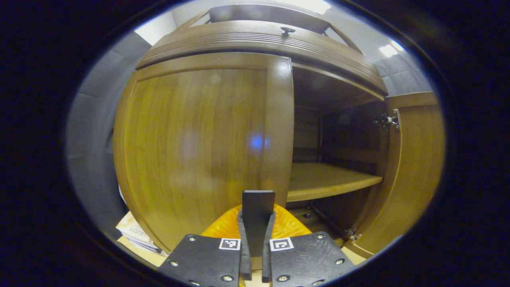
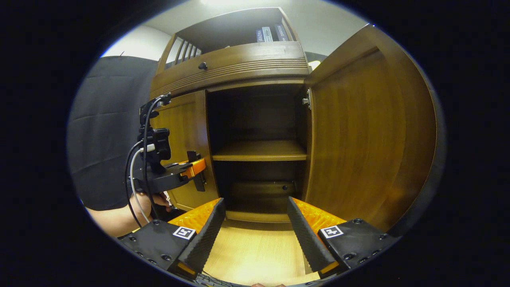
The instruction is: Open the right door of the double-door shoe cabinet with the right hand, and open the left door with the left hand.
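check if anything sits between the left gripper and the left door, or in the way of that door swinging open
Nothing visible does. The left gripper is already at the inner edge of the closed left door, its fingers shut on a dark flat handle there. The right door stands wide open, and the floor in front looks bare.

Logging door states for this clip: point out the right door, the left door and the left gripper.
right door (image 2: 358,131), right gripper view, inner panel.
left door (image 1: 191,147), left gripper view, front panel.
left gripper (image 2: 198,172), right gripper view, at the door's edge.
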`<state>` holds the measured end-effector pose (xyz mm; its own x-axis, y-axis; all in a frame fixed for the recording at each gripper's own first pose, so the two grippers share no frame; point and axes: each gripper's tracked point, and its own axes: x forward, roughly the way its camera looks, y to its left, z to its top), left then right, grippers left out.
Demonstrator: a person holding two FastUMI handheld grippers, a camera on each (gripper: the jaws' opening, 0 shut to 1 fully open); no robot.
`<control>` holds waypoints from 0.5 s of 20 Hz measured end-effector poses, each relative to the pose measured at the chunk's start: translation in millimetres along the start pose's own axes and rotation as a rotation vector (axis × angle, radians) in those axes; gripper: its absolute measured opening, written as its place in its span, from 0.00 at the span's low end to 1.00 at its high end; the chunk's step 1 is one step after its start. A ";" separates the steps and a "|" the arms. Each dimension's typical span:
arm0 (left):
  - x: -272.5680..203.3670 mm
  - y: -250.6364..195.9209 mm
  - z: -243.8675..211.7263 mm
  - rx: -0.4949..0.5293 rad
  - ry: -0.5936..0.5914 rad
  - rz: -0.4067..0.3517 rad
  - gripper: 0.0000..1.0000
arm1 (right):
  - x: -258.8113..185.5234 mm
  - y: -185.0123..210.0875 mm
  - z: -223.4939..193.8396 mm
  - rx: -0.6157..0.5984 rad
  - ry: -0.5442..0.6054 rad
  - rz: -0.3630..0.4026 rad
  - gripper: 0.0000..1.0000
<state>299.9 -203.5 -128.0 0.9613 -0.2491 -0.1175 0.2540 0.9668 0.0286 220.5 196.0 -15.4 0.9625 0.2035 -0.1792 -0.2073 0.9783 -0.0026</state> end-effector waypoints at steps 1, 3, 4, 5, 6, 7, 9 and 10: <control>-4.1 0.9 -0.7 0.002 0.001 -0.004 0.13 | -0.2 -0.5 0.1 0.002 -0.002 -0.003 0.92; -11.4 0.7 0.2 0.008 -0.002 -0.014 0.12 | 0.4 -0.2 0.7 0.009 -0.005 -0.010 0.93; -15.8 0.6 0.6 0.006 -0.001 -0.021 0.12 | -0.7 -0.3 0.9 0.012 -0.008 -0.013 0.93; -19.9 0.9 0.6 0.005 0.000 -0.028 0.13 | -2.3 0.2 0.9 0.015 -0.010 -0.016 0.93; -24.9 2.2 0.0 0.006 -0.001 -0.033 0.13 | -2.7 0.4 1.4 0.016 -0.014 -0.019 0.92; -29.8 2.3 0.7 0.008 -0.001 -0.037 0.13 | -3.7 -0.3 0.3 0.016 -0.015 -0.022 0.92; -37.6 2.9 1.6 0.016 -0.002 -0.040 0.12 | -6.0 0.1 -1.9 0.021 -0.014 -0.027 0.93; -40.9 3.4 2.9 0.017 -0.002 -0.040 0.12 | -6.7 1.5 -2.0 0.025 -0.012 -0.026 0.93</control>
<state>261.8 -190.2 -120.2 0.9507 -0.2875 -0.1167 0.2938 0.9550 0.0411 213.4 196.0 -16.1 0.9697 0.1781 -0.1675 -0.1776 0.9839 0.0179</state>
